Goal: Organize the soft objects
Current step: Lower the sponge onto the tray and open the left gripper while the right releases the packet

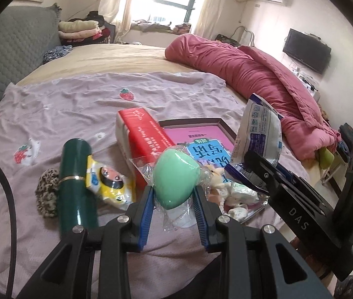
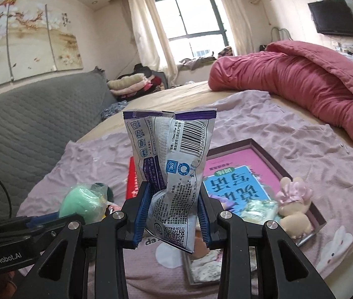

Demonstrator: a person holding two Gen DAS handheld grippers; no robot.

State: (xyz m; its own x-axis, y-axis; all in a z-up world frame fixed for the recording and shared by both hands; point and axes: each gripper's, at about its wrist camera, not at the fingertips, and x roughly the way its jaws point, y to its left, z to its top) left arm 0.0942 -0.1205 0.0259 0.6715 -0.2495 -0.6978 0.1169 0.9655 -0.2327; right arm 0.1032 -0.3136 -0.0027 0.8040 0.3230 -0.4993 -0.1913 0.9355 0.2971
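Your left gripper (image 1: 174, 194) is closed on the mint-green egg-shaped sponge in clear wrap (image 1: 176, 178), and your right gripper (image 2: 174, 208) pinches the crumpled white-and-purple plastic tissue pack (image 2: 171, 164); both are lifted. The shallow brown-rimmed pink tray (image 2: 298, 182) ahead of your right fingers already holds a pink plush bunny (image 2: 293, 204). The leopard-print scrunchie (image 1: 46, 194) left of your left fingers probably remains. The tray's near end is hidden.

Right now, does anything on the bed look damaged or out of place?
Nothing looks damaged. The green bottle is hard among soft things, and the packet in the right hand-held gripper is crumpled.
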